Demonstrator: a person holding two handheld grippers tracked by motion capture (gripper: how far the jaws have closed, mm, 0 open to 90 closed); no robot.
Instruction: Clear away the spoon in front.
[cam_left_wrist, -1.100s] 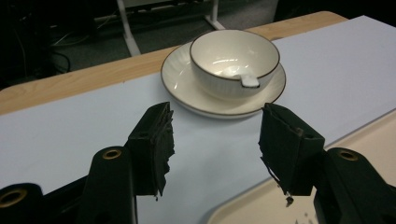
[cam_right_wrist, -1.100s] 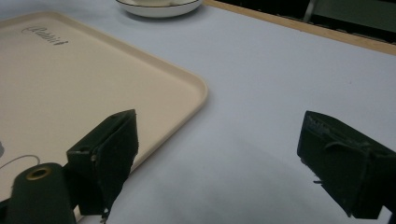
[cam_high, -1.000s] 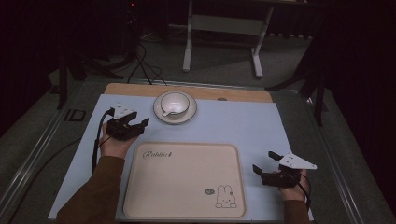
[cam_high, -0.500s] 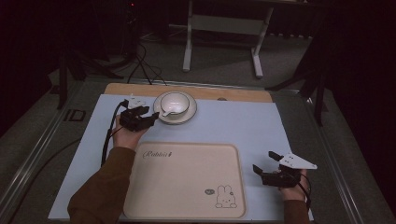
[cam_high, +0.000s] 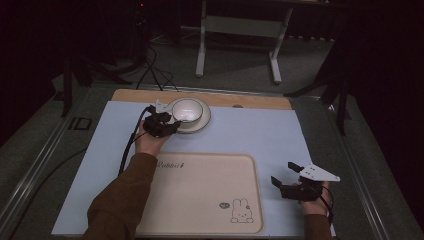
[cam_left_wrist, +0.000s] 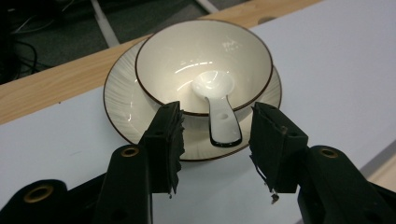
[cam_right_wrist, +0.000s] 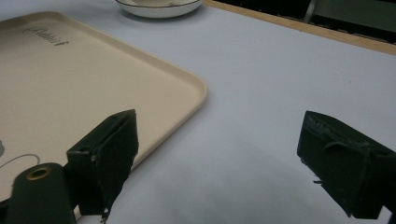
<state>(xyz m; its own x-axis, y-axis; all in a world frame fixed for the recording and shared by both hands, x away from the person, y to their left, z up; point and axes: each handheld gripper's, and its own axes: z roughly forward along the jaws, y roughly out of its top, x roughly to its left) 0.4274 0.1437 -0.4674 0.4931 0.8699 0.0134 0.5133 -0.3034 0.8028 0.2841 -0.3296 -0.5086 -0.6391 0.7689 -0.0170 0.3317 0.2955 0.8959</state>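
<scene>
At the far side of the table (cam_high: 280, 130), near the wooden edge, a white bowl (cam_left_wrist: 203, 60) stands on a white plate (cam_left_wrist: 123, 100) with a dark rim. A white spoon (cam_left_wrist: 219, 109) lies inside the bowl, and its handle rests over the near rim of the bowl and points toward the left gripper (cam_left_wrist: 215, 135). This gripper is just beside the plate on its near left side, as the high view shows (cam_high: 165, 122). Its jaws have just been closing. They are half open now, one on each side of the spoon handle, and the pads do not touch the handle or the bowl. Between the two hands lies a beige tray (cam_high: 200, 195) with a small rabbit drawing in one corner. The right gripper (cam_high: 295, 182) is at the right of the tray, low above the blue table cover, well apart from the bowl. Its jaws (cam_right_wrist: 215, 163) are wide open and hold nothing.
</scene>
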